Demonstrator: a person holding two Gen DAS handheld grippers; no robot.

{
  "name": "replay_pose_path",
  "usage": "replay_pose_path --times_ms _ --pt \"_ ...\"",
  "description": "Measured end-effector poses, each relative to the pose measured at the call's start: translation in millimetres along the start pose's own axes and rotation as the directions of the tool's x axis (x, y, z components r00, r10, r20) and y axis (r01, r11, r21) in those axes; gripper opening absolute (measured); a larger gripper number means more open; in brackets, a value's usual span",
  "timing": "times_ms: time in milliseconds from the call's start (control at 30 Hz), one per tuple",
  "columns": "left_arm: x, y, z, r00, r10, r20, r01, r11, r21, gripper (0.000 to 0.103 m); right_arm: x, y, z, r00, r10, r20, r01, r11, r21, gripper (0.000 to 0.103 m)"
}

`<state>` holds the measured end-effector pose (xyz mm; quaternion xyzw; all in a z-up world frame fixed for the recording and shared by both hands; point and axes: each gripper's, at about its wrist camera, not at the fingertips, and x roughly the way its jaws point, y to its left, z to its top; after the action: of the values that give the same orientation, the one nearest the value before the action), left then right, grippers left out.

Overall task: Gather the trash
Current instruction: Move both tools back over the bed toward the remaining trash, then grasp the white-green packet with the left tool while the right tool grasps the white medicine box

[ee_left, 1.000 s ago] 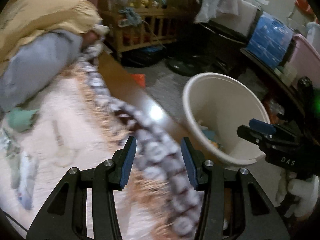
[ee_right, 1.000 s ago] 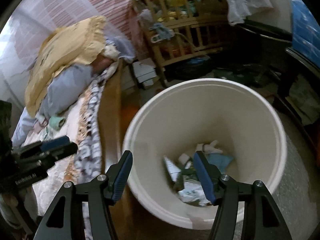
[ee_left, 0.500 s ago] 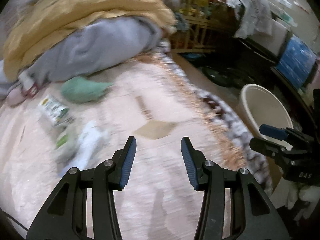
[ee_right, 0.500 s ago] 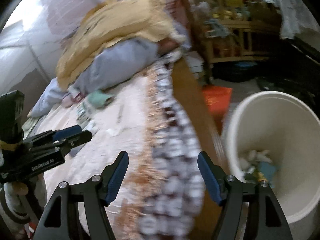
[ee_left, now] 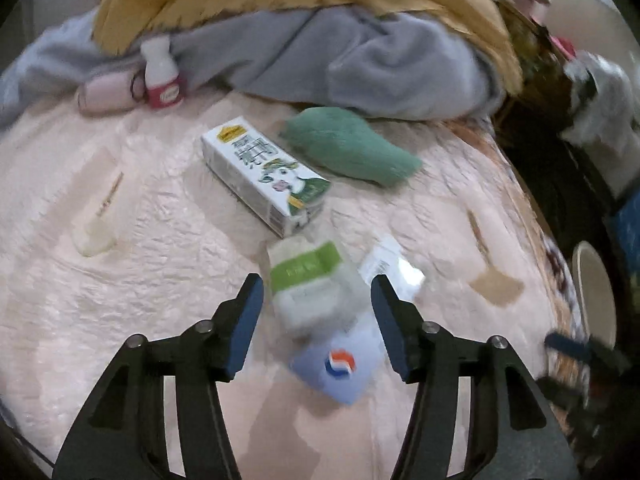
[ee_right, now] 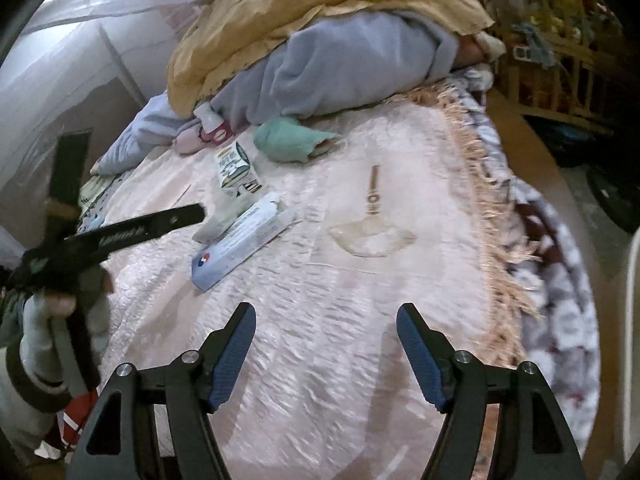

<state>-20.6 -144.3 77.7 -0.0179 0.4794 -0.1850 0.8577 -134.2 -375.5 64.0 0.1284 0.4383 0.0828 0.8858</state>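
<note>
The left gripper hangs over the bed, fingers opening around nothing yet, lined up on the green-labelled wrapper beside the milk carton; the right gripper waits empty, fingers apart.

I have swung both claws away from the bin, which now sits only at the right edge of my left view, and over the pink bedspread. My left gripper, jaws opening, now frames a green-banded clear packet and a pale blue box without touching them. My right gripper has widened over bare spread.
</note>
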Motion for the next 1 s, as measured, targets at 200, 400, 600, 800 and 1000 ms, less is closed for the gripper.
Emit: replay_pose_path --times_ms 200,400,600,800,1000 --pt "40 18 12 0.993 -0.072 -0.089 0.061 0.991 -0.117 0.055 23 15 15 0.998 0.041 -0.044 -0.042 0.999 -0.017 0.074" --pt "20 31 9 0.993 -0.085 -0.080 0.082 0.996 -0.044 0.012 51 38 27 0.993 0.065 -0.103 -0.073 0.995 -0.070 0.074" --pt "3 46 -1 0.999 0.003 -0.038 -0.001 0.998 0.063 0.010 79 50 40 0.981 0.128 -0.145 -0.135 0.990 -0.041 0.074" --pt "9 52 4 0.989 -0.130 -0.064 0.127 0.991 -0.043 0.015 84 55 47 0.984 0.111 -0.136 -0.117 0.992 -0.036 0.074" --pt "15 41 15 0.976 -0.216 -0.027 0.211 0.967 -0.140 0.060 74 40 42 0.989 0.070 -0.132 -0.074 0.997 -0.032 0.074"
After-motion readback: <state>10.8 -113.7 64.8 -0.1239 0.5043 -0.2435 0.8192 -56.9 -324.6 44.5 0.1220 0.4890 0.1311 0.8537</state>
